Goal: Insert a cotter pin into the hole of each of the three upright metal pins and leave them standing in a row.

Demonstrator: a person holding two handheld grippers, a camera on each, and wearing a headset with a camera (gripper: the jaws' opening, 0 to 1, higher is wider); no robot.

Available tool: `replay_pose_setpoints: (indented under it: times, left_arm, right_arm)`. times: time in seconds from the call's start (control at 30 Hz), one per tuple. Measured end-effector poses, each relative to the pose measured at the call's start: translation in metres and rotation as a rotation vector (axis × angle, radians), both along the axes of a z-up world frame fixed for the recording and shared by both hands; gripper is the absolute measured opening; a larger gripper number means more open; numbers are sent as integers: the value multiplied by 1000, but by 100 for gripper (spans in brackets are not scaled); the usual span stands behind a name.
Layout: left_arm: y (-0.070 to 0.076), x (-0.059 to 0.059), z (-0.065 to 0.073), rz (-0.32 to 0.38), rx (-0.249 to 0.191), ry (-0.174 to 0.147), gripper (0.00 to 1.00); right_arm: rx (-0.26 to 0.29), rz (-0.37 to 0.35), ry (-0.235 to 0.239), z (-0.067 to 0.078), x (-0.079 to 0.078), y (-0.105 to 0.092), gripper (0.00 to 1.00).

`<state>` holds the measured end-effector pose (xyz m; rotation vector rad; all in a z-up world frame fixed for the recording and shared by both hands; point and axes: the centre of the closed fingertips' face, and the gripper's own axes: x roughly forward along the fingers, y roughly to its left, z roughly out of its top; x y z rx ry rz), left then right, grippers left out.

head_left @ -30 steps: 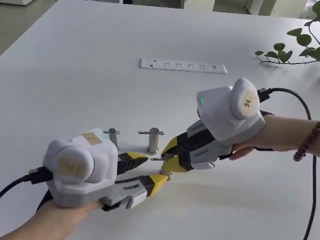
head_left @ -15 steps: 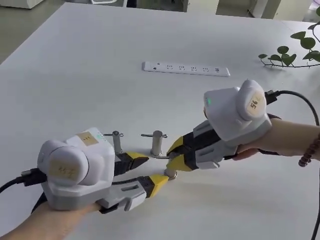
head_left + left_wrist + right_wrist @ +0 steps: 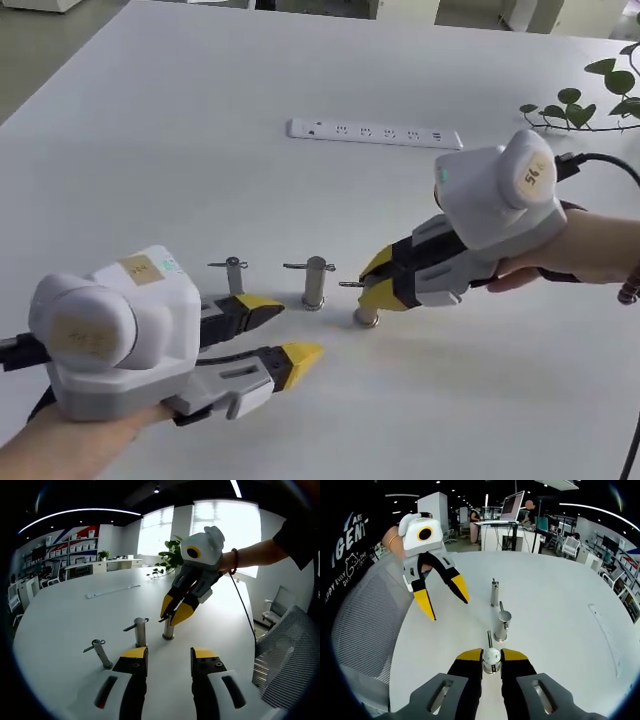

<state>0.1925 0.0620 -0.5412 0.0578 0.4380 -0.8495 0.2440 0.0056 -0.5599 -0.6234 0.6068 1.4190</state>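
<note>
The right gripper (image 3: pixel 378 283) was closed on the head of the third pin (image 3: pixel 366 318), at the 3 o'clock end of the row on the table (image 3: pixel 200 120). The left gripper (image 3: pixel 293 327) was open and empty, at 8 o'clock of that pin and clear of the row. The first pin (image 3: pixel 235 277) and second pin (image 3: pixel 314 285) stood upright at 9 o'clock of the third, each with a wire across its head.

Handling, as judged: the pins looked to be smooth, stiff steel on narrow bases, so a sideways push would probably topple them. The head is the best place to hold one. The cotter (image 3: pixel 349 285) appeared to be light, springy wire that bends easily. It is best taken by its looped end and pushed straight along the hole.

Not established: the jaws covered the third pin's hole. In the right gripper view the cotter projected at 12 o'clock from the head, but whether it was fully through could not be told.
</note>
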Motion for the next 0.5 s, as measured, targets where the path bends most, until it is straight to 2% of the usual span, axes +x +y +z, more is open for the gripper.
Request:
replay_pose_setpoints:
  times: [0.5]
  left_arm:
    - [11,-4,4,16,3,-6,34]
  right_arm:
    - [-10,-42,-9,0,13,-11,8]
